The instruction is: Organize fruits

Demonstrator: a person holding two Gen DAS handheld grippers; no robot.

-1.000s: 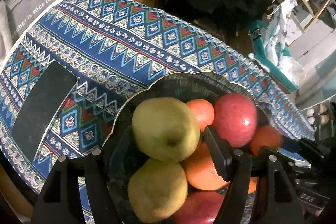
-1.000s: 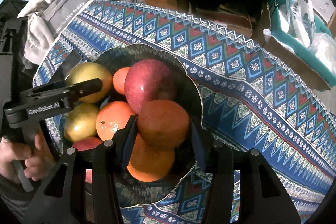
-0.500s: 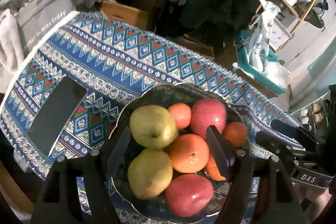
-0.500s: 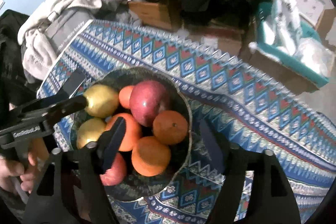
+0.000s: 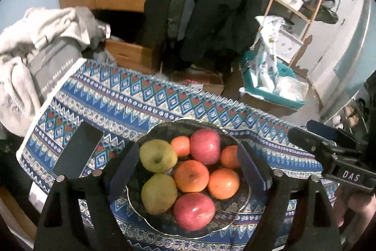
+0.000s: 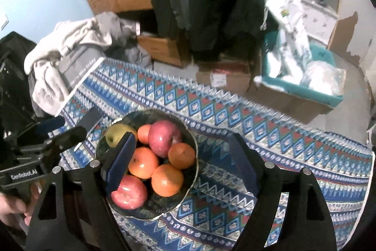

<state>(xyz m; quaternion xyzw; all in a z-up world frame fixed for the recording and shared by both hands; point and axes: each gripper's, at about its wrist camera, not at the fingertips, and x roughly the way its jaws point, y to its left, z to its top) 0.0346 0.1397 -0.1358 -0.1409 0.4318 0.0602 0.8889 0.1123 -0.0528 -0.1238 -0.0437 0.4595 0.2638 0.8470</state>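
The left gripper [image 5: 185, 168] is seen with its jaws wide and opening; nothing is pressed by its pads, though the fruit shows between them, well below. The right gripper [image 6: 181, 161] is likewise wide and opening, and nothing is held by it either. Both are pointed steeply down at the bowl [image 5: 162, 131], which is seen beneath and slightly ahead of each, clear of the fingertips.

In the bowl all the fruit is gathered: two green apples [image 5: 158, 156] on the left side, two red apples [image 5: 205, 143] at the far middle and near edge, and oranges [image 5: 190, 175] in the middle and to the right. The fruit is touching, piled close, and none is seen loose on the cloth [image 5: 131, 98].

From the left view the bowl is centred between the jaws; from the right view it lies toward the left finger, so the left gripper is judged the better lined up with it. The fruit is round, so no long axis needs to be matched. A phone [image 5: 78, 151] lies on the cloth just left of the bowl. The task is judged nearly or wholly done.
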